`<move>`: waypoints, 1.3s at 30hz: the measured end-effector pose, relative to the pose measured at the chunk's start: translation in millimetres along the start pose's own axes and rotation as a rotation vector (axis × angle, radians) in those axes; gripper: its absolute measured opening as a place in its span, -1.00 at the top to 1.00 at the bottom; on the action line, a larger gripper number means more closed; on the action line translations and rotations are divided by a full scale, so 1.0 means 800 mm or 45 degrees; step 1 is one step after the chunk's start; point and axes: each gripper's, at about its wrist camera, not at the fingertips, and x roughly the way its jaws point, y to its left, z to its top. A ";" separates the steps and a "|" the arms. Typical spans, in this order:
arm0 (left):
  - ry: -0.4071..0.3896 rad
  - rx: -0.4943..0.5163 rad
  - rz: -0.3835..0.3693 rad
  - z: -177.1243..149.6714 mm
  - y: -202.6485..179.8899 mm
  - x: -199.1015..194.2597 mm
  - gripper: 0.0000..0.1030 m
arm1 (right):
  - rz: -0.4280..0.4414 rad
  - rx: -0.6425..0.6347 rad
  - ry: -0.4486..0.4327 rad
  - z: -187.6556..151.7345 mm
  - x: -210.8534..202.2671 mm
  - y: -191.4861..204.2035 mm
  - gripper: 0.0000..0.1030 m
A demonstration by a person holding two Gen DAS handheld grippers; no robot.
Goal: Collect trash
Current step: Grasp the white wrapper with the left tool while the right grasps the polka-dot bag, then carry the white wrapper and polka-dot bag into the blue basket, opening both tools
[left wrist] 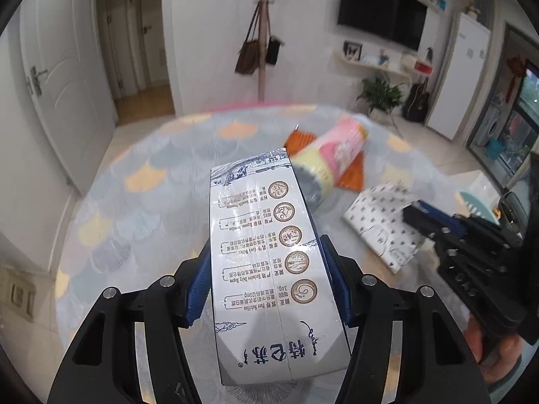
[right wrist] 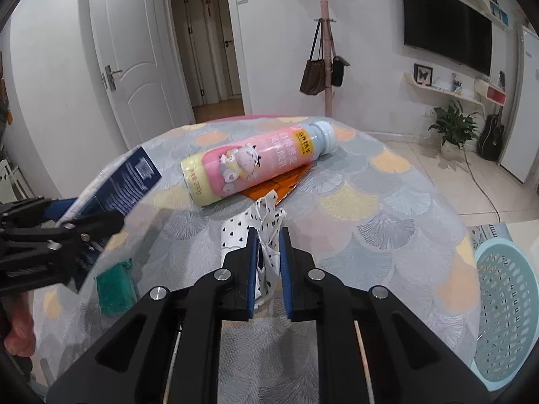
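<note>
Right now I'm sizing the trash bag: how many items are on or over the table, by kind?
Milk carton: 1
Drink bottle: 1
Orange wrapper: 1
Patterned paper bag: 1
Green packet: 1
Total: 5

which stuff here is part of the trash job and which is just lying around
Part of the job:
- milk carton, clamped in the left gripper
- white patterned bag, pinched by the right gripper
- pink drink bottle, lying on its side
- orange wrapper under the bottle
- light blue basket beside the table, likely the bin

Just lying about:
- green sponge
- handbags on the coat stand
- potted plant
- guitar
</note>
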 end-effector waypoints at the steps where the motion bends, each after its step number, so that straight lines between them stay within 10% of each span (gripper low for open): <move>1: -0.023 0.006 -0.017 0.001 -0.002 -0.007 -0.11 | -0.017 0.004 -0.022 0.000 -0.004 -0.001 0.79; 6: -0.117 0.037 -0.100 0.002 -0.017 -0.037 -0.11 | -0.121 0.076 -0.139 -0.005 -0.040 -0.017 0.82; 15: -0.170 0.129 -0.211 0.008 -0.073 -0.047 -0.11 | -0.059 0.159 -0.030 -0.028 -0.060 -0.055 0.81; 18: -0.147 0.150 -0.232 0.007 -0.084 -0.037 -0.11 | -0.035 0.198 0.032 -0.040 -0.057 -0.062 0.72; 22: -0.128 0.163 -0.245 0.004 -0.089 -0.027 -0.11 | -0.023 0.226 0.073 -0.047 -0.049 -0.066 0.10; 30: -0.105 0.147 -0.240 0.003 -0.088 -0.013 -0.11 | -0.055 0.257 0.205 -0.046 -0.019 -0.073 0.08; 34: -0.092 0.156 -0.241 0.005 -0.092 -0.006 -0.11 | -0.022 0.224 0.209 -0.047 -0.018 -0.068 0.81; 39: -0.083 0.177 -0.251 0.012 -0.106 0.001 -0.11 | 0.010 0.227 0.093 -0.046 -0.047 -0.070 0.90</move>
